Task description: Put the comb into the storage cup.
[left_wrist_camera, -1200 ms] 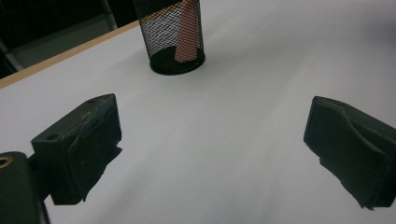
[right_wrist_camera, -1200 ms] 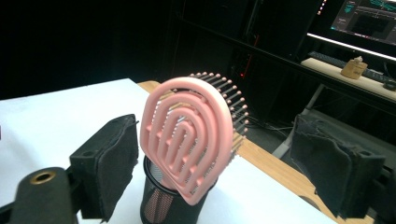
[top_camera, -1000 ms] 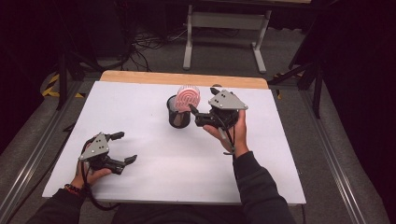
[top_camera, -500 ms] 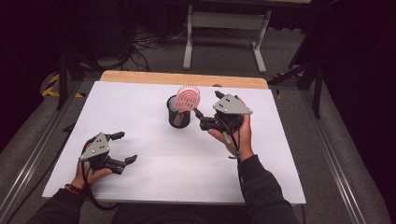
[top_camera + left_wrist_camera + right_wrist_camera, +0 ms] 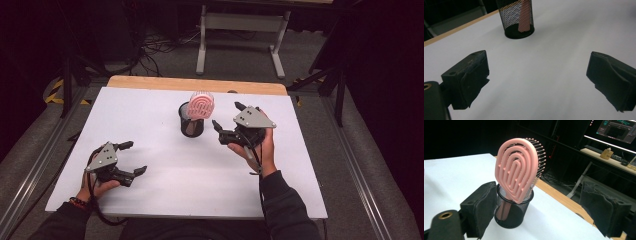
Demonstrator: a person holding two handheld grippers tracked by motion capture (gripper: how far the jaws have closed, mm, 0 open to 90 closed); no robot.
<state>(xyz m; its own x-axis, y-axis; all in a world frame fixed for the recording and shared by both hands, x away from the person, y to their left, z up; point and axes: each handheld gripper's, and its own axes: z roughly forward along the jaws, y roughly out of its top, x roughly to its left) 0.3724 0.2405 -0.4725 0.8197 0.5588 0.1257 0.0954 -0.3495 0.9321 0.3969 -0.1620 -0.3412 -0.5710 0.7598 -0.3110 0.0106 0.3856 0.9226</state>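
A black mesh cup (image 5: 191, 127) stands on the white table (image 5: 165, 170) near its far middle. A pink hairbrush (image 5: 201, 105) stands in it, handle down and oval head up. My right gripper (image 5: 226, 114) hovers just right of the cup, open and holding nothing. In the right gripper view the hairbrush (image 5: 517, 177) and the cup (image 5: 512, 212) lie ahead between the spread jaws of that gripper (image 5: 539, 210), untouched. My left gripper (image 5: 137, 157) rests open at the front left. In the left gripper view this gripper (image 5: 536, 82) faces bare table, with the cup (image 5: 519, 22) farther off.
A wooden strip (image 5: 200, 84) runs along the table's far edge. Beyond it stand a metal frame's legs (image 5: 240, 30) and floor cables (image 5: 160, 47). A lit monitor (image 5: 619, 130) and a desk show far off in the right gripper view.
My right gripper has drifted a little to the right and nearer the person, away from the cup, still open. The left gripper has kept still.
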